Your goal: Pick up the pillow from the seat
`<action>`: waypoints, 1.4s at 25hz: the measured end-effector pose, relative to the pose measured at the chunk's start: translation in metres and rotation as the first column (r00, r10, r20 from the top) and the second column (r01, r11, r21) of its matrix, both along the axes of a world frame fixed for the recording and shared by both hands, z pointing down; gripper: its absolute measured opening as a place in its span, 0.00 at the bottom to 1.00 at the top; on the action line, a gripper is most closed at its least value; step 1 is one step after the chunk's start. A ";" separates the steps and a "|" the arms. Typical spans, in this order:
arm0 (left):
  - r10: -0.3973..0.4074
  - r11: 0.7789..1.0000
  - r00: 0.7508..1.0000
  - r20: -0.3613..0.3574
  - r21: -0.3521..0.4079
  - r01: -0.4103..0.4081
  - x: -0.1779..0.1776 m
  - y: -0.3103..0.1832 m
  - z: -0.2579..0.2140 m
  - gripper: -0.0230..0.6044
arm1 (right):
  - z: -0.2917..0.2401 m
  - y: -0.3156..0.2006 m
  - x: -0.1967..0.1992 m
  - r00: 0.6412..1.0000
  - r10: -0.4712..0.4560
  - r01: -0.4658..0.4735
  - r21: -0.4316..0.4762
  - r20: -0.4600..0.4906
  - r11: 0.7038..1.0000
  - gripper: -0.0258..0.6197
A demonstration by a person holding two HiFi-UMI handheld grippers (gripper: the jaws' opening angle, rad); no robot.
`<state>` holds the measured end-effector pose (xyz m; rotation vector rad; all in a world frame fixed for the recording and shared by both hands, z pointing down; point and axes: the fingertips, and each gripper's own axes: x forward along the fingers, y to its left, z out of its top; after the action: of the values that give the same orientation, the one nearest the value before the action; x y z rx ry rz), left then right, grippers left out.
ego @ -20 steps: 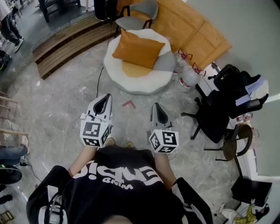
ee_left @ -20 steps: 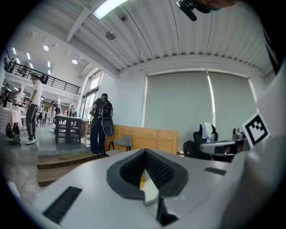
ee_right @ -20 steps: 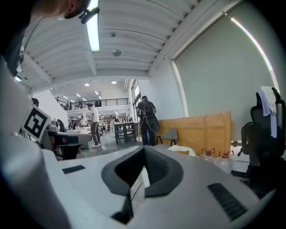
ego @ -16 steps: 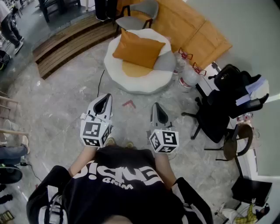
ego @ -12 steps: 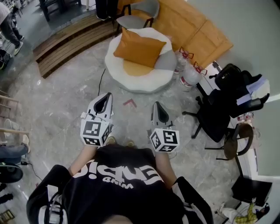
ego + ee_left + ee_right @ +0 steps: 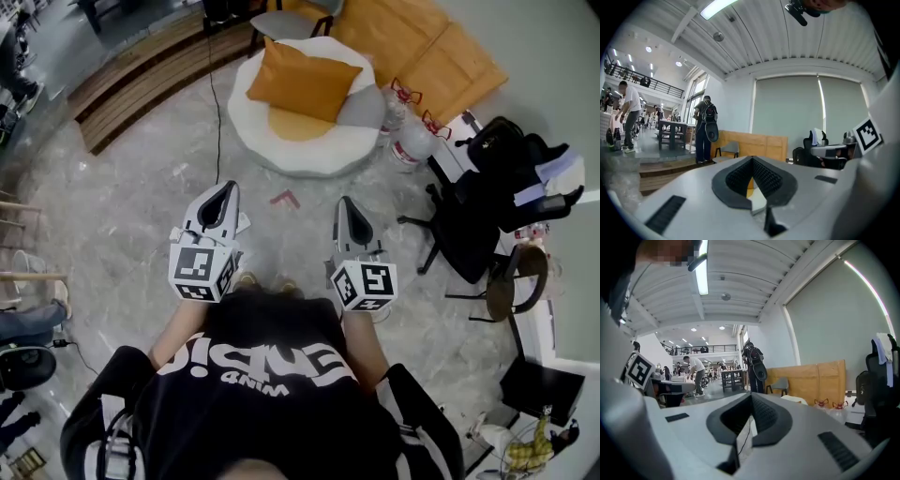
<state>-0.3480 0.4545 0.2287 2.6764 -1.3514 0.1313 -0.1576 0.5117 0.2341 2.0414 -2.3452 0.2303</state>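
Note:
An orange pillow (image 6: 305,82) leans on a round white seat (image 6: 272,136) with a yellow and grey top, at the upper middle of the head view. My left gripper (image 6: 228,189) and right gripper (image 6: 345,202) are held side by side in front of the person, well short of the seat, both shut and empty. In the left gripper view the left gripper (image 6: 752,160) has its jaws closed together, and a sliver of the orange pillow (image 6: 748,186) shows past them. The right gripper (image 6: 750,397) likewise has its jaws closed in the right gripper view.
A black cable (image 6: 215,112) runs across the marble floor left of the seat. Two water jugs (image 6: 410,143) stand right of it, with black office chairs (image 6: 478,216) further right. Wooden panels (image 6: 412,47) and a grey chair (image 6: 286,21) lie behind. A wooden step (image 6: 141,70) is at upper left.
The view has shifted toward the seat, which now sits higher in the head view. Both grippers stay shut and side by side.

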 end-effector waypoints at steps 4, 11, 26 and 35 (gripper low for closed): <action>0.021 1.000 1.000 -0.006 0.020 -0.021 -0.019 -0.005 0.001 0.05 | -0.003 -0.002 -0.014 1.000 0.000 0.000 0.014 -0.030 1.000 0.07; 0.054 0.998 0.997 -0.050 0.036 -0.052 -0.025 -0.019 -0.006 0.05 | -0.014 -0.014 -0.013 0.999 -0.013 0.014 0.025 -0.046 1.000 0.07; 0.035 0.999 0.999 -0.014 0.015 -0.034 0.029 -0.079 0.008 0.05 | 0.012 -0.075 0.045 0.999 -0.035 0.035 -0.020 -0.013 0.999 0.07; 0.017 1.000 1.000 0.003 0.005 -0.017 0.066 -0.128 0.011 0.05 | 0.015 -0.133 0.073 0.997 -0.079 0.079 -0.021 0.016 0.997 0.07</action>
<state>-0.2820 0.3266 0.2397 2.6928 -1.3320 0.1339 -0.0842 0.3786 0.2488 1.9392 -2.4155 0.2681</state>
